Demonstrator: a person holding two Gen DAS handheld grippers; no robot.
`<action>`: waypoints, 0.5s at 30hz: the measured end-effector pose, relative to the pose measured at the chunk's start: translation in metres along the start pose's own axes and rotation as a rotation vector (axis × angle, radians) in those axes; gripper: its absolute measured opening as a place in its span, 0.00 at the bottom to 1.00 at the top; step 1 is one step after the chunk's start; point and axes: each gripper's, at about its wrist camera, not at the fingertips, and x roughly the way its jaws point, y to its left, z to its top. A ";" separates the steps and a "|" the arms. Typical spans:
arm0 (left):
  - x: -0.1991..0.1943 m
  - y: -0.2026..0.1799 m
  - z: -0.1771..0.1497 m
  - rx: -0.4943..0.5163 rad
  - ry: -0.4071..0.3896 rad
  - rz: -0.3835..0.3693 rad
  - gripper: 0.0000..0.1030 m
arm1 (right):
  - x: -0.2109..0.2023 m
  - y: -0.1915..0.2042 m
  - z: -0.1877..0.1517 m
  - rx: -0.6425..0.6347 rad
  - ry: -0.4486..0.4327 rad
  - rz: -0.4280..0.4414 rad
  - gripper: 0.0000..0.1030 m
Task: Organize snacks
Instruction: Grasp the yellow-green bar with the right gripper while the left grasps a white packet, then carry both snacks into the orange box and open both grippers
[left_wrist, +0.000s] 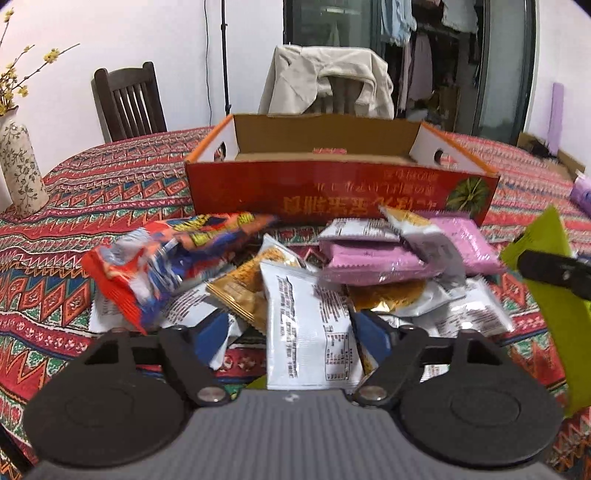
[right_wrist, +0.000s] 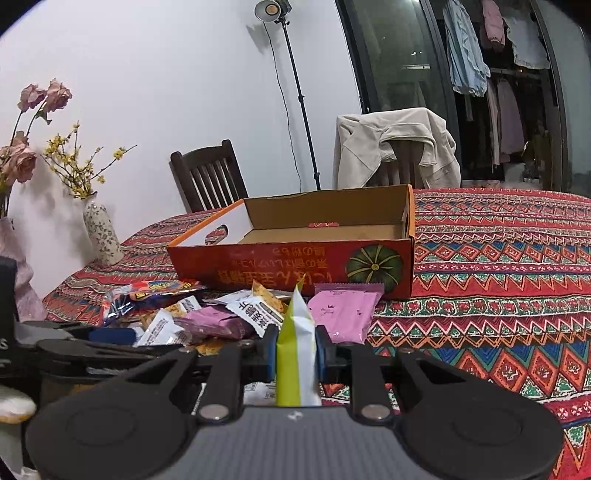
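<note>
A heap of snack packets lies on the patterned tablecloth in front of a red cardboard box (left_wrist: 332, 192) (right_wrist: 295, 266) that stands open on top. My left gripper (left_wrist: 295, 328) reaches into the heap with its jaws apart. A white packet (left_wrist: 306, 332) lies between its blue pads (left_wrist: 216, 332), with a gap on the left side. A red and blue bag (left_wrist: 166, 258) and pink packets (left_wrist: 369, 258) lie just beyond. My right gripper (right_wrist: 295, 354) is shut on a green and white packet (right_wrist: 293, 332) (left_wrist: 546, 302), held upright beside the heap.
A flowered vase (left_wrist: 18, 173) (right_wrist: 101, 236) stands at the table's left edge. Two chairs stand behind the table, one draped with a beige jacket (left_wrist: 325, 77) (right_wrist: 395, 144). A purple item (left_wrist: 580, 192) lies at the far right. Bare tablecloth (right_wrist: 498, 277) stretches right of the box.
</note>
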 end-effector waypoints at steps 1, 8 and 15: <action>0.001 -0.002 -0.001 0.007 -0.002 0.010 0.71 | 0.001 -0.001 0.000 0.003 0.001 0.001 0.19; -0.002 0.006 -0.001 -0.019 0.012 -0.026 0.44 | 0.001 -0.004 -0.001 0.019 0.000 0.013 0.19; -0.019 0.010 -0.001 -0.019 -0.030 -0.044 0.38 | -0.003 0.000 0.000 0.023 -0.004 0.009 0.19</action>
